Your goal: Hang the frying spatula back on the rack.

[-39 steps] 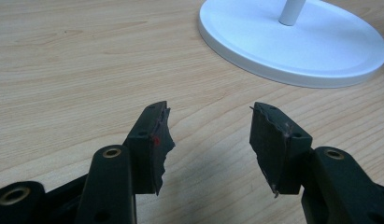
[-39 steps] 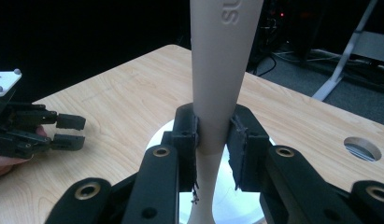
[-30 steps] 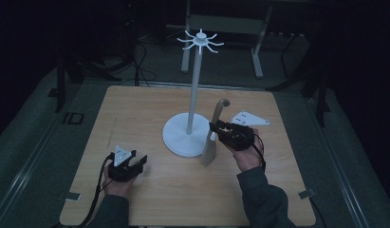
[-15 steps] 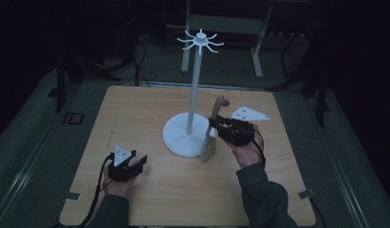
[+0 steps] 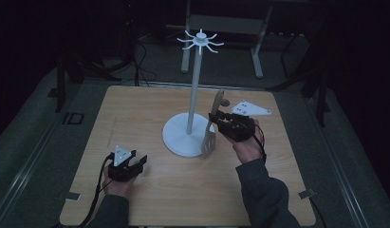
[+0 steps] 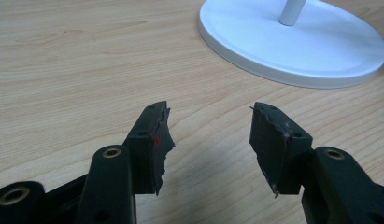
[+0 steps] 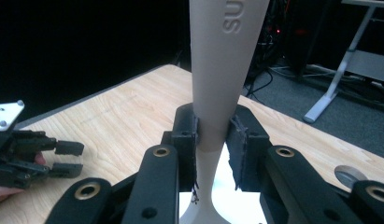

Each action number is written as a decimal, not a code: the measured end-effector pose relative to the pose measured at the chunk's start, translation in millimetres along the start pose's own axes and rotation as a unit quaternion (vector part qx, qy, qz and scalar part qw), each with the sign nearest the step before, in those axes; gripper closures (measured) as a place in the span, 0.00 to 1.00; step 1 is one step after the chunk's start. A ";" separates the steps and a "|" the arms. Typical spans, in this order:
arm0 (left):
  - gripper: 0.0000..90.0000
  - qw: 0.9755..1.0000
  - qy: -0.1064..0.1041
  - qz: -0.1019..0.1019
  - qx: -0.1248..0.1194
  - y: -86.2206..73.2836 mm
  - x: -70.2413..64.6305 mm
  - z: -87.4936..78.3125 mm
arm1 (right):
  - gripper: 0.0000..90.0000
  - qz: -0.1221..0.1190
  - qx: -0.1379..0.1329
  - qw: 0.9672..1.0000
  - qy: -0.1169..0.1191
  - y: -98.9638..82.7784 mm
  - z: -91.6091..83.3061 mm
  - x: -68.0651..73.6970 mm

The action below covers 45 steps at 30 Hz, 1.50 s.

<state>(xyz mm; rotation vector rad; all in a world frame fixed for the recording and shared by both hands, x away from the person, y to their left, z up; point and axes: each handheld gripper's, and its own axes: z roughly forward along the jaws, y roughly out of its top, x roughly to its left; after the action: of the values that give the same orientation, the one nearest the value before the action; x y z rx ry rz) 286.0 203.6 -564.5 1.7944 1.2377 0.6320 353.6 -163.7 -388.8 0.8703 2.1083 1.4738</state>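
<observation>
Nearest me, the left gripper [image 5: 134, 165] rests low on the table [image 5: 135, 114], jaws apart and empty. Beyond it, the right gripper [image 5: 216, 118] pinches a pale spatula [image 5: 212, 127] by its handle, blade hanging down beside the stand [image 5: 189, 135]. Raised carelessly, the spatula could knock the pole or swivel in that narrow grip and slip.

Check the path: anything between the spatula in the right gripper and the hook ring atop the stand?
Nothing visible. The right gripper holds the spatula upright beside the white pole, handle up. The space from it up to the hooks looks open. The left gripper rests low on the table, well clear.
</observation>
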 end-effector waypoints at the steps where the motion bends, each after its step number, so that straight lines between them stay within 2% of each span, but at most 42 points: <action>1: 0.53 1.000 0.000 0.000 0.000 0.0 0.0 0.0 | 0.82 0.000 -0.001 1.000 0.001 1.7 -0.1 -0.1; 28: 0.52 1.000 -0.001 -0.002 -0.001 0.1 0.4 0.1 | 0.82 -0.008 -0.012 1.000 -0.004 26.0 0.3 -3.0; 45: 0.52 1.000 0.000 -0.003 -0.001 0.3 0.7 0.3 | 0.82 -0.010 -0.017 1.000 -0.009 34.2 -2.1 -6.2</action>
<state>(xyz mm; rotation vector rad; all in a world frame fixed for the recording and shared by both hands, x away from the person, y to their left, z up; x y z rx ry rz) 286.7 204.1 -564.4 1.7887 1.2403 0.6299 365.3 -161.2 -356.0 0.8448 2.0679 1.4823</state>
